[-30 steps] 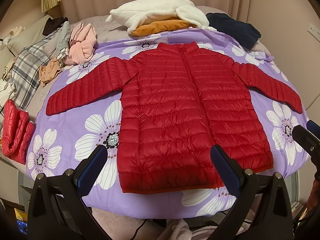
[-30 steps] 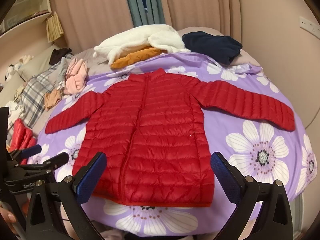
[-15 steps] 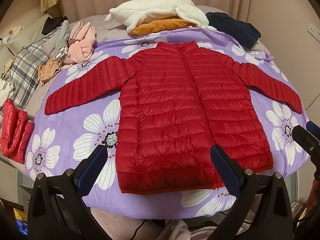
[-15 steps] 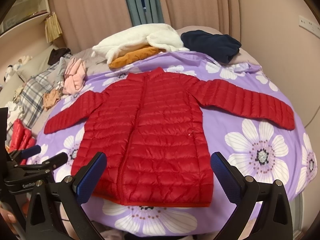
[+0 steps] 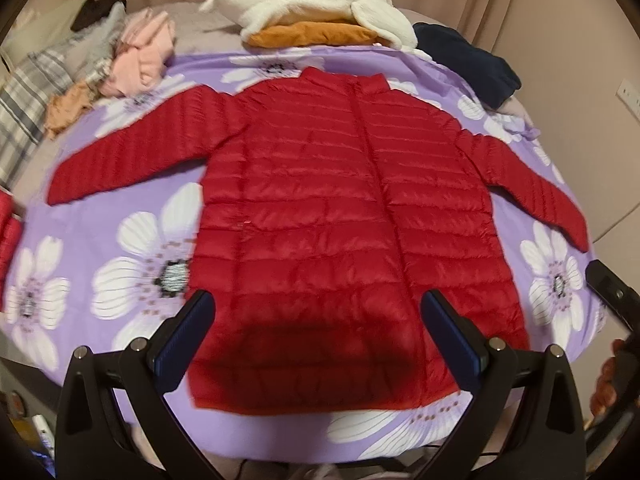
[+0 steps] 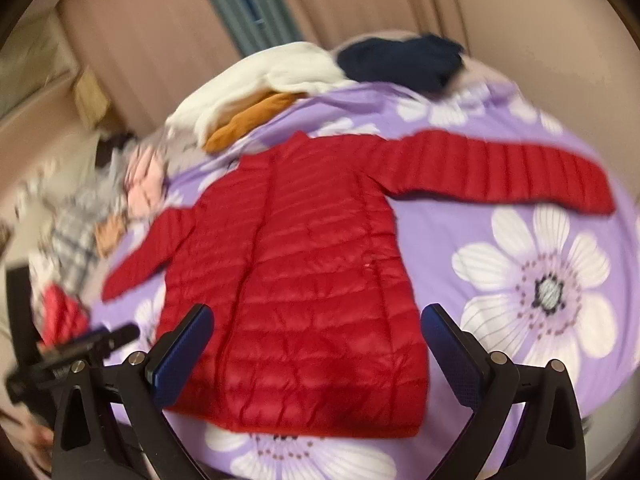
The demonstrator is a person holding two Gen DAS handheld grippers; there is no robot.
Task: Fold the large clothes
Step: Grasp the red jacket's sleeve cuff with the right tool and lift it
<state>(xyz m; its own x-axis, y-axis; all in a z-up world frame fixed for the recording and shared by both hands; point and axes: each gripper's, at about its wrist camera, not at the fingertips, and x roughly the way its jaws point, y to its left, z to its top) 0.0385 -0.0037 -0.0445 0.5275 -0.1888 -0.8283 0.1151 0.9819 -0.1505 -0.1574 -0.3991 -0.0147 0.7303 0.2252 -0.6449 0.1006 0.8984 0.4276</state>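
Jacket flat, no fold started; both grippers empty.

Red jacket (image 5: 344,236) lies face up mid-bed, sleeves spread toward the side edges, hem at the near edge. Left gripper (image 5: 320,336) and right gripper (image 6: 320,344) hover over the hem, jaws spread wide, gripping nothing. Likely next: take a sleeve cuff and bring it across the body; right sleeve (image 6: 504,168) looks closest to the right gripper. Right view is motion-blurred, so seams and zip are unclear. Clothes pile (image 5: 320,12) at the far edge.
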